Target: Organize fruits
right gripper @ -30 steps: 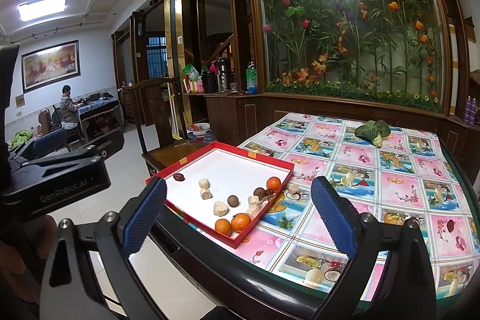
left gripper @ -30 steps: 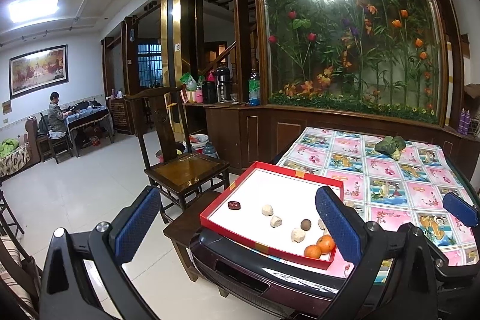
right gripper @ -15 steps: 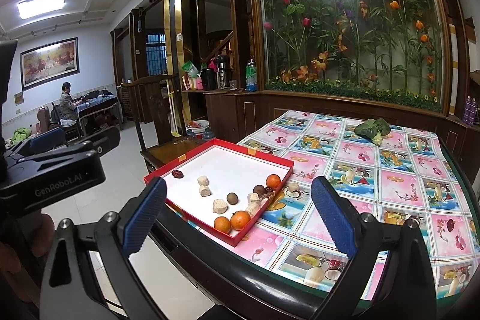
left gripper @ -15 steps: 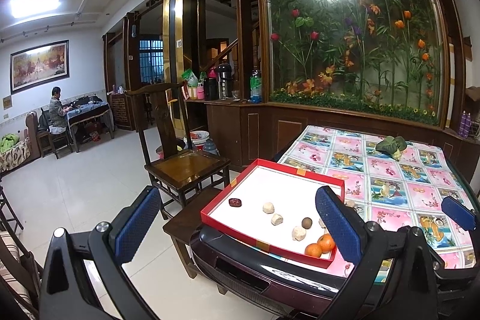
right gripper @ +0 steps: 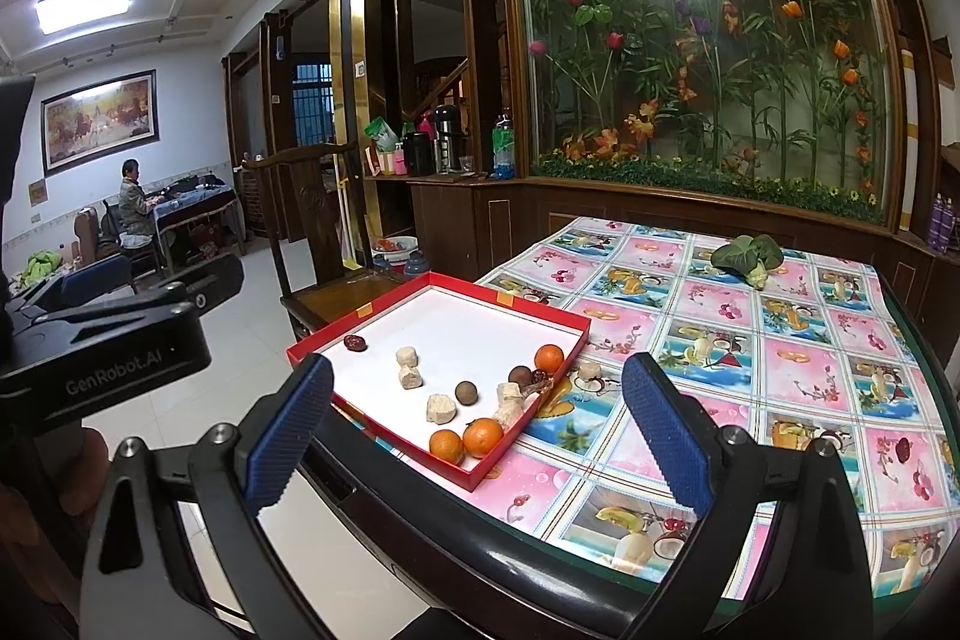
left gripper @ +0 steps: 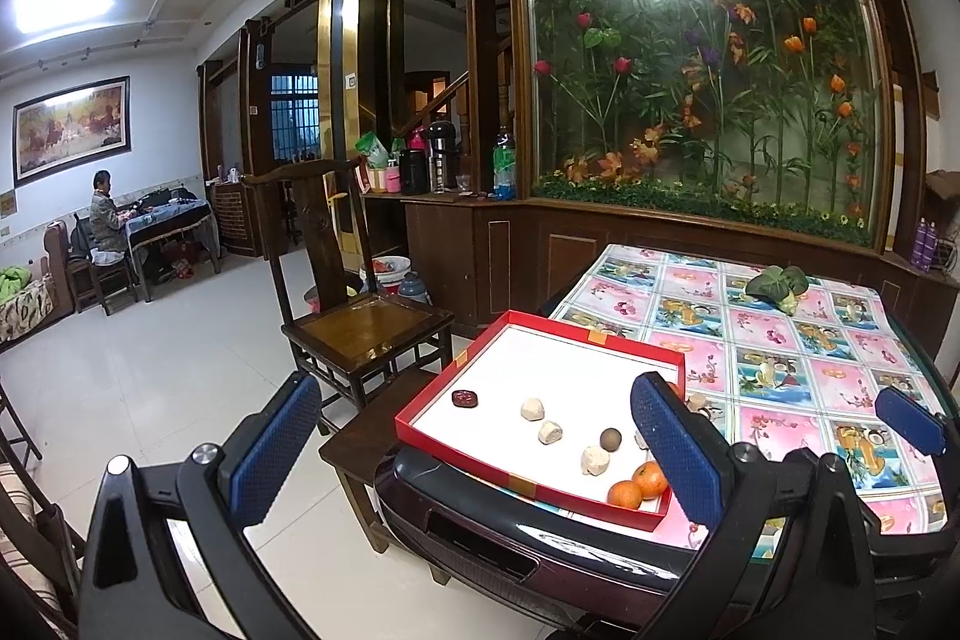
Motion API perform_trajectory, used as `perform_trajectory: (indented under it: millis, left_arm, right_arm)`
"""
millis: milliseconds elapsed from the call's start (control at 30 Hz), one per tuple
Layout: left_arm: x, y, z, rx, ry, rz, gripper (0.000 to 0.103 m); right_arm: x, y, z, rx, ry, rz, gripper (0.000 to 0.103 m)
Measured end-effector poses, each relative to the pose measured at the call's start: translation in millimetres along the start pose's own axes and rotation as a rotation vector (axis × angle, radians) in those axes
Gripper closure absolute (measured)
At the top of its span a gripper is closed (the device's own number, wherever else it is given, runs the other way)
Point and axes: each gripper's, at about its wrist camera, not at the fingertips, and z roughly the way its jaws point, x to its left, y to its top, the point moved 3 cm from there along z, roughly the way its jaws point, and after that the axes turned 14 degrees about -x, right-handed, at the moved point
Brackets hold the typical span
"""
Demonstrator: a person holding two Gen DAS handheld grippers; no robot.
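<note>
A fruit-print tablecloth (right gripper: 750,340) covers the table; the red tray (right gripper: 540,307) of fruits sits at its near-left corner. Barely anything has shifted: both grippers (left gripper: 474,445) (right gripper: 477,418) hover spread and empty, sorting not begun.

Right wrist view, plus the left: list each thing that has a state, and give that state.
left gripper: open, empty, held off the table.
right gripper: open, empty, above the table's near edge.
red tray: lidless, part over the table edge.
three oranges: in the tray; two touching, one apart.
pale chunks: loose, scattered in the tray.
leafy vegetable: on the tablecloth, outside the tray.
</note>
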Motion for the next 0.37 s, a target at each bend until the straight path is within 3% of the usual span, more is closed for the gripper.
perform_trajectory:
  millis: [167, 367]
  left_arm:
    - [-4.5, -0.1, 4.8, -0.006, -0.032, 0.005, 0.0]
    - [-30.1, 0.9, 11.0, -0.072, -0.103, 0.041, 0.0]
  right_arm:
    - [-0.1, -5.0, 3.2, -0.003, 0.004, 0.003, 0.006]
    - [-18.4, -12.2, 25.3, -0.002, -0.012, 0.02, 0.006]
